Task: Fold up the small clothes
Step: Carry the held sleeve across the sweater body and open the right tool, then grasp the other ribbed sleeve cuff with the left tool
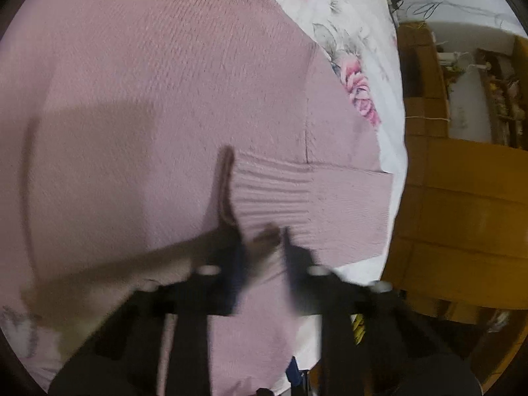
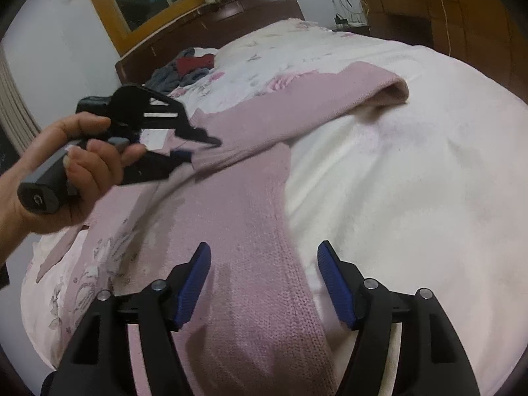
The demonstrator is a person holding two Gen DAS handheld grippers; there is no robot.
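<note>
Left wrist view: nearest the lens, the left tool (image 1: pixel 260 241) is blurred by motion. Its 2 dark fingers (image 1: pixel 292 250) sit slightly apart just above the fabric, and whether they pinch any of it cannot be told. Filling most of this view is the pink knit sweater (image 1: pixel 148 115), spread flat on the floral bed cover (image 1: pixel 349 43). A ribbed sleeve cuff (image 1: pixel 283 194) lies across the body just ahead of the tool. To the right, the sweater's edge runs close to the edge of the bed, with wooden furniture (image 1: pixel 462 198) beyond.

Right wrist view: nearest the lens, the right tool (image 2: pixel 264 280) is spread wide, its blue pads (image 2: pixel 194 283) on either side of a long pink sleeve (image 2: pixel 257 247) and holding nothing. A hand (image 2: pixel 66 171) grips the left tool over the sweater body at left. A second sleeve (image 2: pixel 346 89) trails toward the far right. A pile of clothes (image 2: pixel 188 69) sits near the headboard (image 2: pixel 211 26), well apart.

Likely risks: the loose knit could stretch or snag, a pinch might catch the soft cover beneath as well, and a dragged sleeve could bunch the body. Open white bedding at right leaves ample room; the left side is crowded.
</note>
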